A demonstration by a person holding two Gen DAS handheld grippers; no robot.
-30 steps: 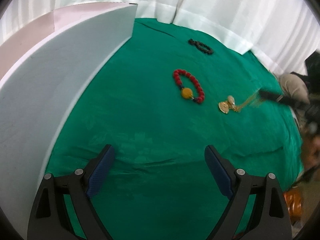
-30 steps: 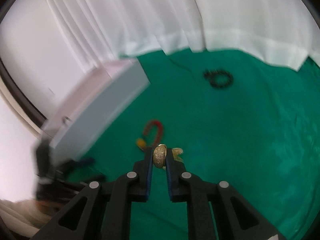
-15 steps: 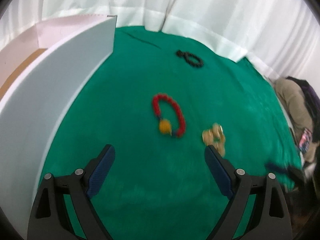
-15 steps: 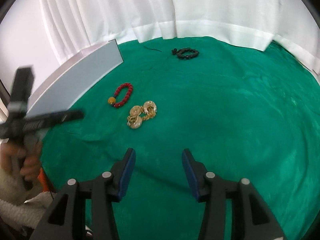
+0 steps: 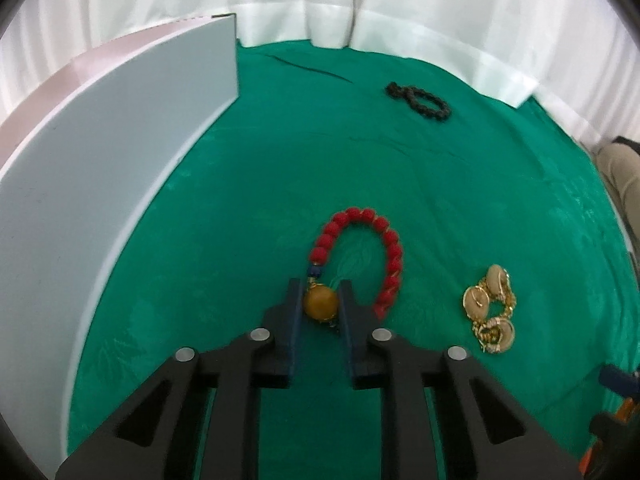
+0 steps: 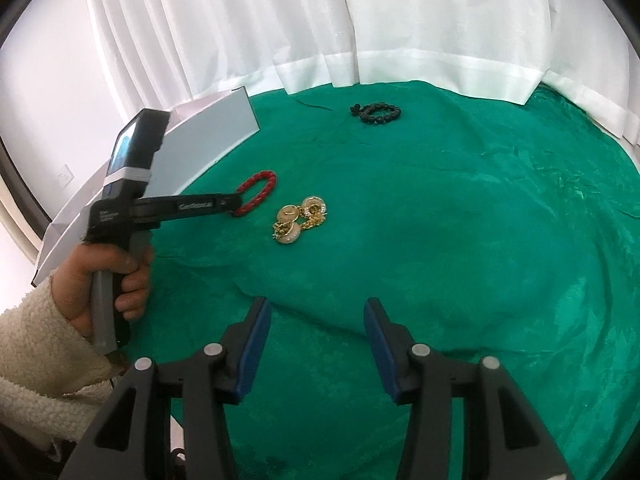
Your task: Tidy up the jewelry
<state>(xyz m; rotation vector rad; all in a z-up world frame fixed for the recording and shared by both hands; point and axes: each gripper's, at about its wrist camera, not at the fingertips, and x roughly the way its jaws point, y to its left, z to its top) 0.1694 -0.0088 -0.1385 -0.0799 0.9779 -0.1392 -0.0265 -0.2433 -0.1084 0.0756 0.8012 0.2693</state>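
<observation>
Left gripper [image 5: 320, 308]: its jaws are closing on the big yellow bead [image 5: 320, 303] of the red bracelet [image 5: 362, 258]. The bead sits right between the two pads and they touch it on both sides.
Right gripper [image 6: 316, 344]: its jaws stand apart with nothing between them. It hangs over the near part of the green cloth [image 6: 460, 240].
Red bracelet: it lies on the cloth in the middle, just right of the white box [image 5: 100, 184]. Its red beads curve away from the left gripper toward the far side.
Gold jewelry [image 5: 490, 314]: a small shiny heap with round pieces and chain, near the red bracelet on its right, not touching it.
Black bracelet [image 5: 420, 100]: far back on the cloth, close to the white curtain [image 5: 360, 4], well apart from the rest.
White box: it stands on the left edge of the cloth.
Hand [image 6: 108, 276]: seen from the right camera, it holds the left gripper's handle. A fuzzy cream sleeve [image 6: 36, 352] covers the arm.
</observation>
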